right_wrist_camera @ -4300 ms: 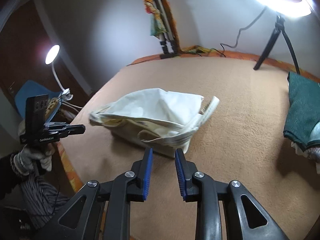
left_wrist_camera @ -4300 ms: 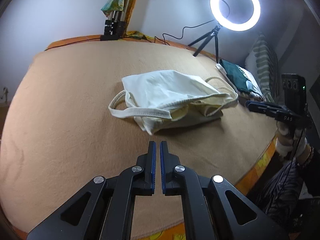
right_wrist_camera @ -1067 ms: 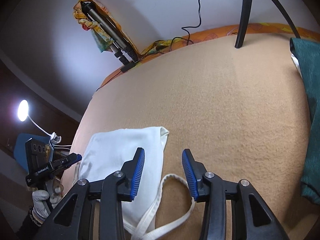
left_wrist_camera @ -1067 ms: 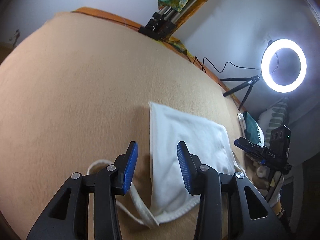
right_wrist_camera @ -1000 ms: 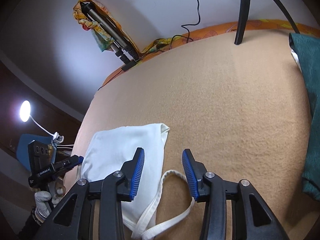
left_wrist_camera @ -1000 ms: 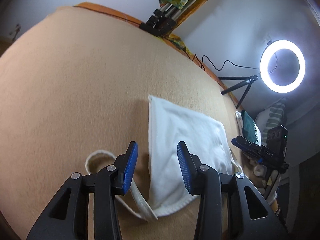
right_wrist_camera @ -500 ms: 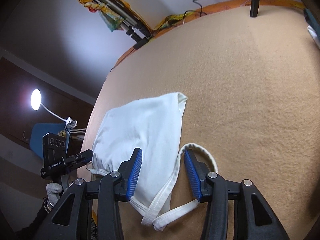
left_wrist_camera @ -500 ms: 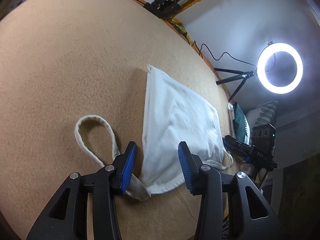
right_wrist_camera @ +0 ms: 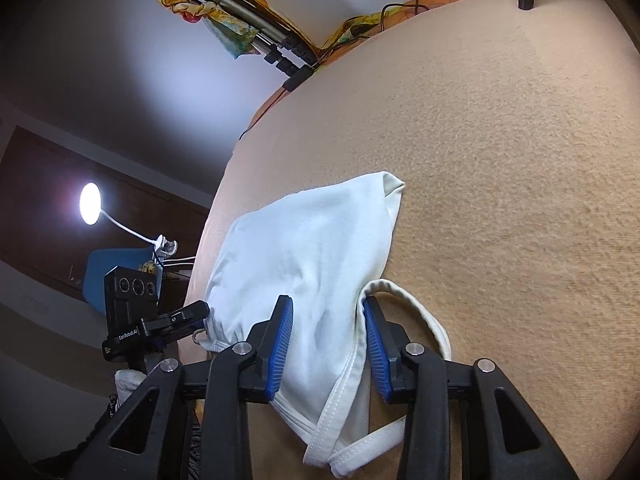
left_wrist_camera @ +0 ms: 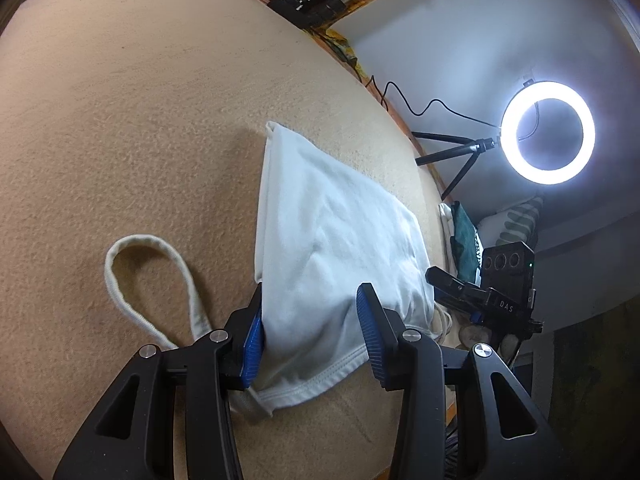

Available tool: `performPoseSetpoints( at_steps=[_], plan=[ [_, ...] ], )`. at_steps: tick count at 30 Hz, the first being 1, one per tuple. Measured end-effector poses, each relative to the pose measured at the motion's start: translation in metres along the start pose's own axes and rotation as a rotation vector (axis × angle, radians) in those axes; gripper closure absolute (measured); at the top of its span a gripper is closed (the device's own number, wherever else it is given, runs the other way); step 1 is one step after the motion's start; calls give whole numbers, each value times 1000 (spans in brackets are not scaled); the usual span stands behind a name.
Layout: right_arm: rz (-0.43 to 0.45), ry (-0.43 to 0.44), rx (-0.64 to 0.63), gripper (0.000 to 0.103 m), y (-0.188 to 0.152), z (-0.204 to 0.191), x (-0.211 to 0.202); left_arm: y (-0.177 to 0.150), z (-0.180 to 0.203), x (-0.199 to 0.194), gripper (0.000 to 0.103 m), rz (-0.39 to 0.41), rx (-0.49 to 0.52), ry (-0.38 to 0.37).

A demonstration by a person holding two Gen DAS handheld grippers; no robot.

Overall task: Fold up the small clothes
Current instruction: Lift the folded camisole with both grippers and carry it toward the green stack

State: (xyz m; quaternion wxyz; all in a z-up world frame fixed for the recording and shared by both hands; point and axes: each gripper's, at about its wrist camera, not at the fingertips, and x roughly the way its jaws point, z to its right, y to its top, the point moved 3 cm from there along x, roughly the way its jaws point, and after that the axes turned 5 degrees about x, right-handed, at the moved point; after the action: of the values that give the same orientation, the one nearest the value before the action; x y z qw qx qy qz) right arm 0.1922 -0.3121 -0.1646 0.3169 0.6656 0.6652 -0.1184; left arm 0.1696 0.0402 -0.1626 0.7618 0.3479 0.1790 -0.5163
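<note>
The white tank top (left_wrist_camera: 336,240) lies flat, unfolded, on the tan surface (left_wrist_camera: 120,120). Both left gripper (left_wrist_camera: 310,340) and right gripper (right_wrist_camera: 326,344) straddle its strap end, jaws open; folding remains.

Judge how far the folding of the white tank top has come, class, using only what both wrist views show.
Done: the white tank top lies spread flat on the tan blanket. In hand: the left gripper and right gripper are open, each straddling a corner at the strap end. Left: closing on the cloth and every fold; one strap loop lies splayed out.
</note>
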Motion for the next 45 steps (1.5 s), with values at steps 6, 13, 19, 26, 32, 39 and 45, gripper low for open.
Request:
performPoseSetpoints(
  at_steps=[6, 13, 19, 26, 32, 39, 45],
  plan=[
    [28, -26, 10, 86, 0, -2, 8, 5, 9, 8, 73, 7, 52, 43],
    [71, -173, -97, 95, -2, -26, 11, 3, 27, 12, 87, 38, 203, 169],
    [122, -234, -176, 95, -6, -48, 0, -3, 50, 3, 90, 94, 348, 243],
    [165, -281, -256, 96, -15, -73, -11, -13, 69, -7, 91, 128, 444, 269],
    [215, -297, -285, 96, -24, -86, -37, -21, 98, -11, 91, 166, 512, 260],
    [283, -329, -320, 96, -36, -96, -77, -28, 135, -11, 91, 186, 585, 221],
    [334, -361, -319, 96, -45, -92, -112, -34, 168, 1, 91, 184, 636, 177]
  ],
)
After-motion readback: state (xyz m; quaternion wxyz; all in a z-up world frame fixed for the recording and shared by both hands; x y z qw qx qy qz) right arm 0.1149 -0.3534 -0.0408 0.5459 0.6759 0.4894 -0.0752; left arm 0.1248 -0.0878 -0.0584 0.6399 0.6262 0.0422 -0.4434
